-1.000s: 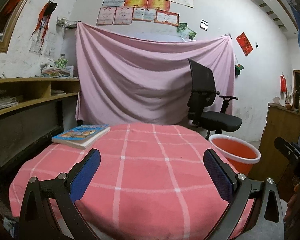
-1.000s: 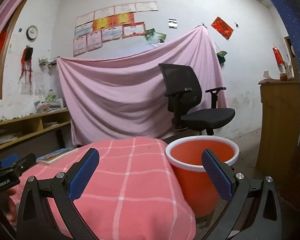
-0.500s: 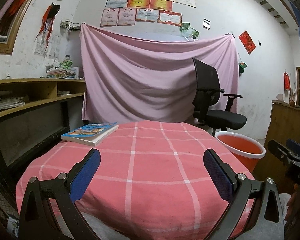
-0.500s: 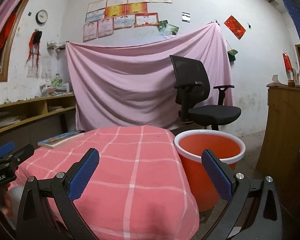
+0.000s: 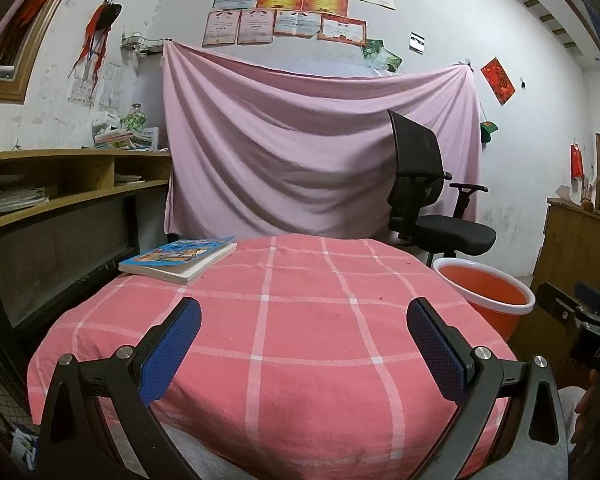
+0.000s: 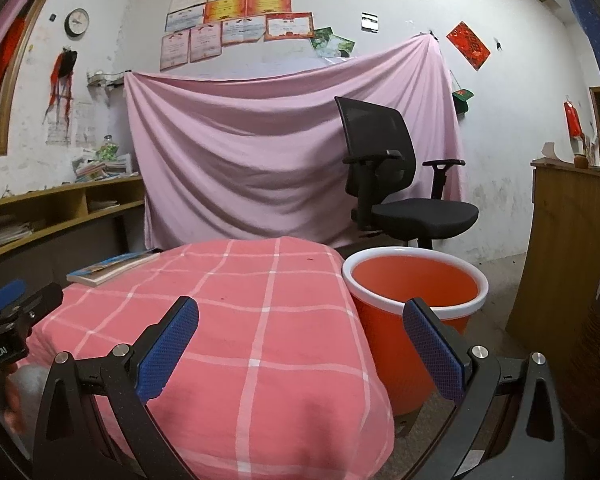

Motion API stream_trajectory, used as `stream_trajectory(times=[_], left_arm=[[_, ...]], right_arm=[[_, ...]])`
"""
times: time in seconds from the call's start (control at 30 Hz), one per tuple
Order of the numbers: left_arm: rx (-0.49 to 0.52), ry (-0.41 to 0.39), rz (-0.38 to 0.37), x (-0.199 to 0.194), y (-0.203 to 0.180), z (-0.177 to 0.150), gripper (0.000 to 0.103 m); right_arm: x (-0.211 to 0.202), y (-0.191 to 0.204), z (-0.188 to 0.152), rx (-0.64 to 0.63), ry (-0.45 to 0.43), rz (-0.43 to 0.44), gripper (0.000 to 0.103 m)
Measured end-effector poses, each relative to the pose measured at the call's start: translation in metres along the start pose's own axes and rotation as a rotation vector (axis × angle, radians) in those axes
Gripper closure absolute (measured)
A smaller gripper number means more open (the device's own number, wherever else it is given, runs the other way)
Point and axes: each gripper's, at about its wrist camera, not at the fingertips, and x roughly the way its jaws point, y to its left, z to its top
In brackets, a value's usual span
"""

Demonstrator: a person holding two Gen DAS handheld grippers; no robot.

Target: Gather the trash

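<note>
An orange bucket [image 6: 414, 288] with a white rim stands on the floor just right of the table; in the left wrist view the bucket [image 5: 486, 294] shows at the table's right edge. My left gripper [image 5: 303, 314] hovers open over the near part of the pink checked tablecloth [image 5: 300, 320], nothing between its blue pads. My right gripper [image 6: 300, 312] is open too, held over the table's right corner, its right finger [image 6: 432, 344] in front of the bucket. No loose trash shows on the cloth.
A paperback book [image 5: 180, 258] lies at the table's far left corner. A black office chair [image 5: 428, 204] stands behind the bucket before a hanging pink sheet [image 5: 300, 152]. Wooden shelves [image 5: 60, 184] run along the left, a wooden cabinet [image 6: 568, 248] on the right.
Both grippers have drawn back and risen slightly, so more of the table shows. Both stay open and empty.
</note>
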Motion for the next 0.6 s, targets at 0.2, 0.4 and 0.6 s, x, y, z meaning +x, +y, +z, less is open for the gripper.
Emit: stream_trajectory(times=[0.2, 0.4, 0.6], left_arm=[[-0.001, 0.001, 0.004, 0.0033, 0.0050, -0.0010, 0.002], [-0.001, 0.000, 0.010, 0.0032, 0.0071, -0.0012, 0.002], [0.002, -0.002, 0.011, 0.0023, 0.0057, -0.0026, 0.002]], right_arm=[[0.0002, -0.0007, 0.0001, 0.001, 0.000, 0.001, 0.000], [0.0000, -0.0007, 0.0001, -0.001, 0.000, 0.001, 0.000], [0.0000, -0.0004, 0.0003, -0.001, 0.000, 0.001, 0.000]])
